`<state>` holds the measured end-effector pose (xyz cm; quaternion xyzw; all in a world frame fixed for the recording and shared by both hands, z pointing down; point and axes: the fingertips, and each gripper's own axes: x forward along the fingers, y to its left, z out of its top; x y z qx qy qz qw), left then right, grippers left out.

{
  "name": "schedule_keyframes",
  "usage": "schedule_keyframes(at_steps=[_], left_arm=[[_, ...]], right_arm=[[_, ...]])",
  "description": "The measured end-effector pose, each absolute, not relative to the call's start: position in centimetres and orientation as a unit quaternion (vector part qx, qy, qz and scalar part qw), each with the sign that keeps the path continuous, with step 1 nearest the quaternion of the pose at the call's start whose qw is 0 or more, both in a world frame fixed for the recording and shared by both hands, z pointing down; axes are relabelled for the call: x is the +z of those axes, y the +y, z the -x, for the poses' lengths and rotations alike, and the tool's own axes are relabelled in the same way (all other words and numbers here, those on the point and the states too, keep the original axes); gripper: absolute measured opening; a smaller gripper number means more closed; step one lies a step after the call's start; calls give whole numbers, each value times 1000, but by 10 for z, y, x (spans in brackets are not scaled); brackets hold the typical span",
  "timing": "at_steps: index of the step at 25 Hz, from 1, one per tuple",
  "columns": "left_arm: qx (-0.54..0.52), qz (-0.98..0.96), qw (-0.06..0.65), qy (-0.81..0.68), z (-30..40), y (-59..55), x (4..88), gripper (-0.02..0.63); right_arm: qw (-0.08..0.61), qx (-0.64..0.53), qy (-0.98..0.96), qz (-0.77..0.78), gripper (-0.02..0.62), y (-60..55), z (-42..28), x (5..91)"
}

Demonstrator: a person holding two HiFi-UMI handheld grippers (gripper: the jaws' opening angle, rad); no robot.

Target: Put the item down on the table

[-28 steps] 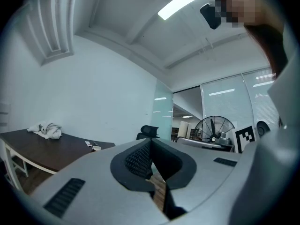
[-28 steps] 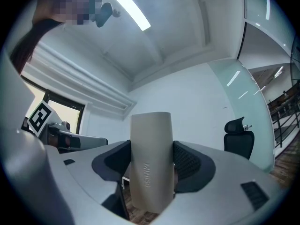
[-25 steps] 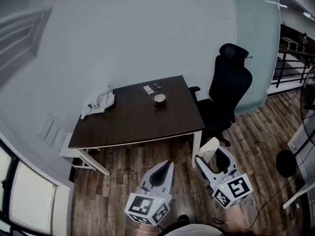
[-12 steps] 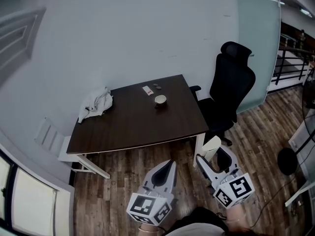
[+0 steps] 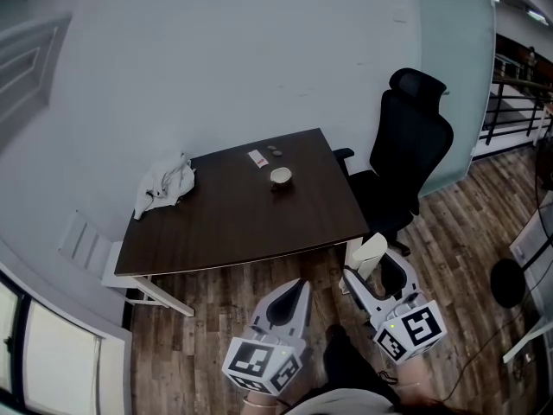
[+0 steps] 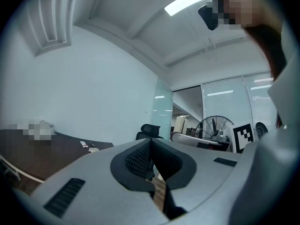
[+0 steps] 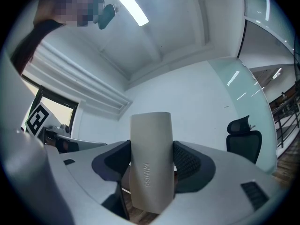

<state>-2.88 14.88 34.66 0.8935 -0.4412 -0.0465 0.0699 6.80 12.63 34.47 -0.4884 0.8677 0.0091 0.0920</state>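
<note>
My right gripper [image 5: 373,271] [image 7: 151,165] is shut on a beige oblong case [image 7: 150,161], whose pale end [image 5: 372,253] sticks up between the jaws near the table's front right corner. The case fills the middle of the right gripper view. My left gripper [image 5: 288,299] [image 6: 151,159] is shut with nothing in it, held over the wooden floor in front of the dark brown table [image 5: 233,227]. Both grippers are short of the table's front edge.
On the table lie a crumpled white cloth [image 5: 164,184] at the left, a small white cup [image 5: 280,176], a white card [image 5: 257,158] and small dark bits behind it. A black office chair [image 5: 406,162] stands right of the table. A fan stand [image 5: 505,284] is at the far right.
The view has drifted slightly toward the table; both grippers keep their places in view and the case stays held.
</note>
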Motion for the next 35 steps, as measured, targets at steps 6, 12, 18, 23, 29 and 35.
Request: schedule_keyframes(at_steps=[6,12,18,23,29,35], left_arm=[[-41,-893,64,-444,24,108,349,18],[-38,-893,64,-444,20,57,355,18],[-33,-890,68,-449,16,3,349,18],[-27,-887,71,-455,13,-41,349,18],[-27,-880,72,-469,17,-96,346,18],[-30,-872,69,-484,20,-147,345,18]], right_arm=[[97,8,871,482,284,84,-69,348],[98,0,873,478,284,34,-73,351],[98,-7,873,478,284,-21,-78,350],[96,-14,877,472,284,-67,-80,350],[88,-15,883,461,284,-124,-77,350],[70,-9,895,441,284,-177,-71,354]])
